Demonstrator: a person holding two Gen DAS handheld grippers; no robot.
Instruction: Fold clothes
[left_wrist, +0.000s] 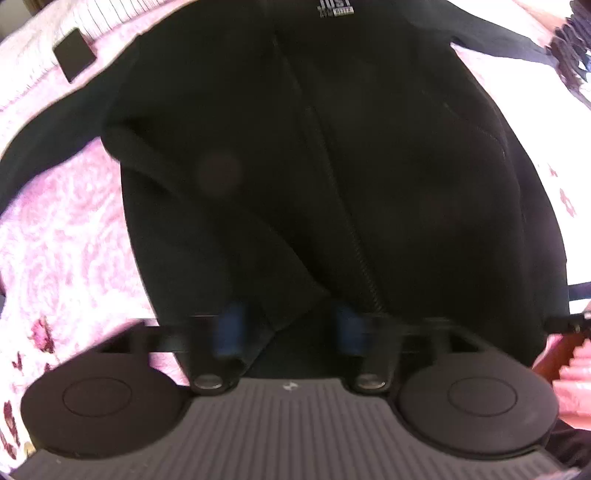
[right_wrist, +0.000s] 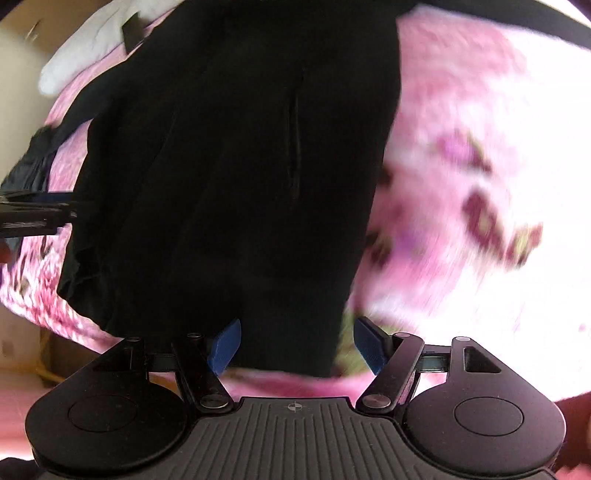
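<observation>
A black zip-up jacket (left_wrist: 332, 147) lies spread on a pink floral bedspread (left_wrist: 62, 229), its zipper (left_wrist: 365, 273) running toward me and a white printed label (left_wrist: 335, 8) at the far end. My left gripper (left_wrist: 290, 332) hovers open over the jacket's near hem, blue pads (left_wrist: 229, 332) wide apart with cloth between them. In the right wrist view the same jacket (right_wrist: 240, 166) fills the middle. My right gripper (right_wrist: 297, 345) is open at the jacket's near right corner, blue fingertips (right_wrist: 369, 345) apart on either side of the hem edge.
A black square patch (left_wrist: 74, 55) lies on the bedspread at far left. A white pillow or cloth (right_wrist: 88, 48) sits at the bed's far left. The other gripper (right_wrist: 37, 212) pokes in from the left. A hand (left_wrist: 572, 373) shows at the right edge.
</observation>
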